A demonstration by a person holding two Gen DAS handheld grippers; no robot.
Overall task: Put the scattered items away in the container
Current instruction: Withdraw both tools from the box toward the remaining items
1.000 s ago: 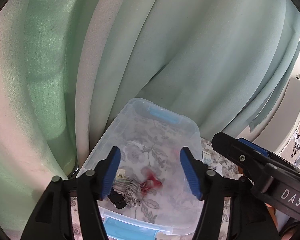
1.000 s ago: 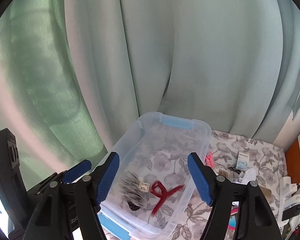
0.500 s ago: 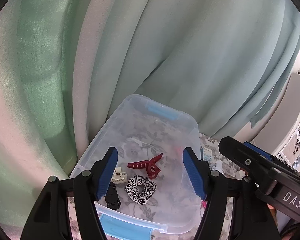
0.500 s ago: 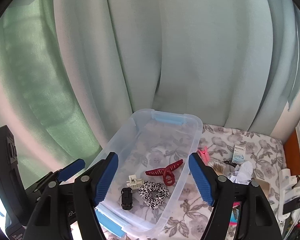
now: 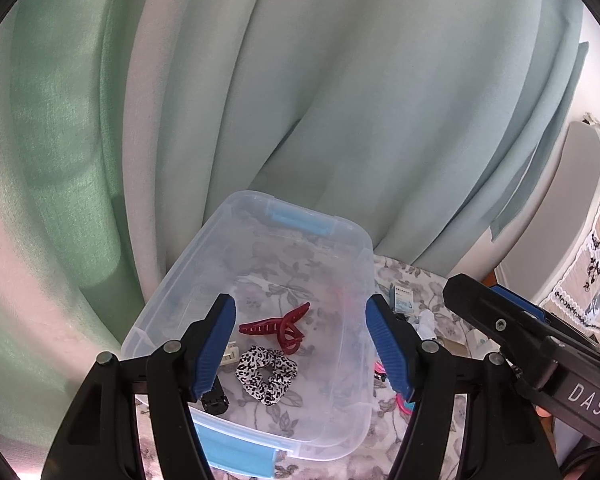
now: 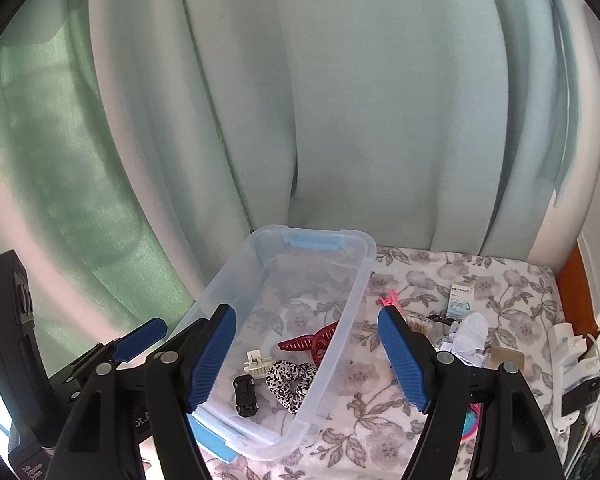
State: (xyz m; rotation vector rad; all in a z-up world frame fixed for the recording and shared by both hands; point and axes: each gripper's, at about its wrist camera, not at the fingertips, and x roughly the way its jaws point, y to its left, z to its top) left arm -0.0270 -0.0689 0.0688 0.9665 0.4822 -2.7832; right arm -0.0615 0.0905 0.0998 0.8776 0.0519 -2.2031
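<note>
Curtains fill the top of both views. Lower left in the right wrist view, the clear container [image 6: 356,280] already holds a toy car [image 6: 246,396], cream clip [image 6: 258,362], leopard scrunchie [image 6: 290,378] and red claw clip [image 6: 314,342]. Both grippers, left [image 5: 300,346] and right [image 6: 314,360], hang released with nothing in the fingers, probably lining up the next grab from the clutter at right: pink clip [image 6: 388,300], white wad [image 6: 470,334].
</note>
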